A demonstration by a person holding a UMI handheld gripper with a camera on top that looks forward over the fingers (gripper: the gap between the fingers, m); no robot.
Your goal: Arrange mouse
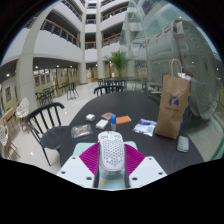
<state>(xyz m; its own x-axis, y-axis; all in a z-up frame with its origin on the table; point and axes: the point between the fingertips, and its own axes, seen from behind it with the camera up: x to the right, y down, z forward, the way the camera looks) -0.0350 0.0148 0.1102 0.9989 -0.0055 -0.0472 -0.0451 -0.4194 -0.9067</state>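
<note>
Closest in, the gripper (pixel 111 170) has its two fingers clamped on the mouse (pixel 111 152), a pale, smooth, rounded shell pinched between the magenta pads (pixel 91 157) and held above the table (pixel 70 115). This looks like the carrying step; next it needs a bare spot and a gentle lowering. Beyond, on the dark round top, lie a small bottle with a blue cap (pixel 113 120), some flat packets, possibly wrapped, and a tall brown paper bag (pixel 172 105). Black chairs (pixel 42 118) stand behind.
</note>
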